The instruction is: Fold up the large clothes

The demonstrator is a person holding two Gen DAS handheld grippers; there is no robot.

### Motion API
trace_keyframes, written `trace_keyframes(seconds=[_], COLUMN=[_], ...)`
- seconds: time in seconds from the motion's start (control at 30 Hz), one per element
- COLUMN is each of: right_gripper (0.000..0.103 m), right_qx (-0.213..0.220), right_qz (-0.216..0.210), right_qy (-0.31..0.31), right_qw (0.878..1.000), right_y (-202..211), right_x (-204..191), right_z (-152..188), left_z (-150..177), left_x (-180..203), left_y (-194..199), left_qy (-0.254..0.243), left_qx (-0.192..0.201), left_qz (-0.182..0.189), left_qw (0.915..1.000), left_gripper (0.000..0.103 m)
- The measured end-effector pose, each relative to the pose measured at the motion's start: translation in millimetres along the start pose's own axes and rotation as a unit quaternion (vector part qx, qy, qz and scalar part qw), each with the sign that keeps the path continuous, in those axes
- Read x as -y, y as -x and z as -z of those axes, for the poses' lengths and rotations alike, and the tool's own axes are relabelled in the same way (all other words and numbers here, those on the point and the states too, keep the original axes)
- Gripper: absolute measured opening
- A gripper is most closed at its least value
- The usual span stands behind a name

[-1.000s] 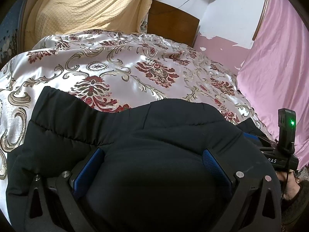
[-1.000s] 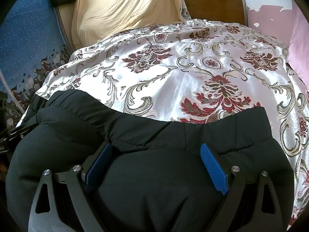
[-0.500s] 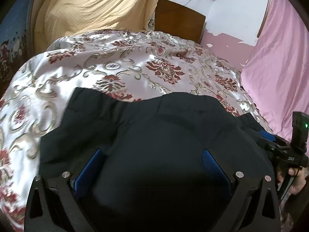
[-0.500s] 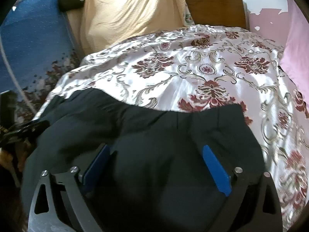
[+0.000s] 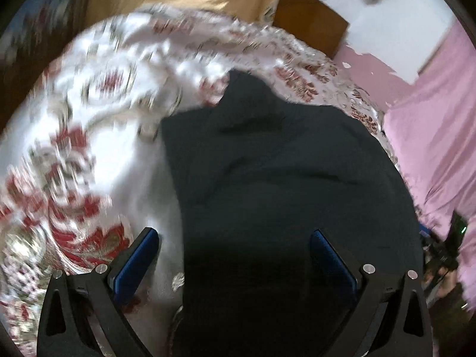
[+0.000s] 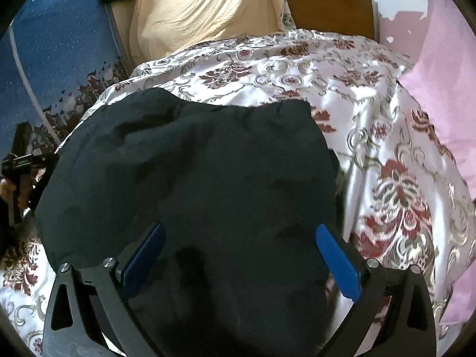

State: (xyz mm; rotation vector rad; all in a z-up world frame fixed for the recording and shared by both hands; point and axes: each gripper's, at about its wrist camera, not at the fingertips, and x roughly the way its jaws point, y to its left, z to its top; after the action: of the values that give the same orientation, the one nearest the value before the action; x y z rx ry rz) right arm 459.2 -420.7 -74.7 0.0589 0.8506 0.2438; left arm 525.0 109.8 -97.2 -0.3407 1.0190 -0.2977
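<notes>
Left wrist view: the left gripper (image 5: pixel 235 255) stands with its jaws spread wide, blue pads well apart. The black jacket (image 5: pixel 282 178) fills the frame from centre to 6 o'clock; its left edge runs between the pads, so the left pad lies over the floral bedspread (image 5: pixel 89 136) and the right pad over dark cloth. Neither pad visibly presses on the garment. The bedspread is motion-blurred from 7 to 11 o'clock. At 4 o'clock the right gripper (image 5: pixel 446 253) appears small and dark with a green light, before a pink curtain (image 5: pixel 431 136).

Right wrist view: the right gripper (image 6: pixel 238 255) also has its jaws spread, having just been opening; the jacket lies beneath and between the pads without being pinched. This view is sharp and shows what the other does not: the jacket's rounded far edge toward 11 o'clock, a blue patterned cloth (image 6: pixel 59 53) at 10 o'clock, and a hand (image 6: pixel 12 190) on the left gripper's handle at 9 o'clock. A yellow cloth (image 6: pixel 208 9) and wooden headboard (image 6: pixel 327 3) sit at 12 o'clock.
</notes>
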Motion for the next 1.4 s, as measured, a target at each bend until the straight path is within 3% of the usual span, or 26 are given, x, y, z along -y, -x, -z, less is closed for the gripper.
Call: trace_keyframes(seconds=[0.17,0.33,0.47,0.57,0.77,1.0,1.17,1.23,1.33,1.4], right_gripper=[0.1,0.1,0.1,0.102,0.102,0.102,0.102,0.102,0.102,0.102], right_qx=[-0.01,-0.028,-0.065,-0.096,-0.06,-0.071,-0.093,-0.09,-0.08,-0.079], right_qz=[-0.038,-0.062,-0.102,-0.158,-0.217,-0.193,-0.132,-0.143,-0.196,-0.201], right_qy=[0.014,0.014,-0.036,-0.082,-0.134,-0.108,-0.116,-0.127,-0.155,-0.155], right_qw=[0.999,0.998,0.992,0.979,0.965,0.973,0.98,0.977,0.965,0.964], right_y=[-4,-25,-64,-94,-101,-99,-93,-90,-100,-106], right_x=[12,36,59,67,74,52,40,44,54,53], right_z=[-10,-37,-50,-46,-17,-11,-8,-3,4,3], left_z=[-1,-2,-3,-5,-6,-2,0,0,3,1], left_x=[5,13,13,14,9,-1,-3,-3,-7,-8], left_y=[-12,-28,-31,-35,-37,-35,-34,-34,-33,-35], left_qy=[-0.041,-0.078,-0.074,-0.072,-0.07,-0.071,-0.072,-0.072,-0.071,-0.071], left_qx=[-0.013,-0.029,-0.022,-0.022,-0.021,-0.016,-0.016,-0.017,-0.023,-0.03], left_qz=[0.052,0.065,0.082,0.092,0.11,0.114,0.114,0.115,0.121,0.127], left_qw=[0.9977,0.9944,0.9936,0.9929,0.9912,0.9908,0.9907,0.9906,0.9899,0.9889], left_gripper=[0.103,0.103,0.103,0.103,0.103,0.103,0.103,0.103,0.103,0.103])
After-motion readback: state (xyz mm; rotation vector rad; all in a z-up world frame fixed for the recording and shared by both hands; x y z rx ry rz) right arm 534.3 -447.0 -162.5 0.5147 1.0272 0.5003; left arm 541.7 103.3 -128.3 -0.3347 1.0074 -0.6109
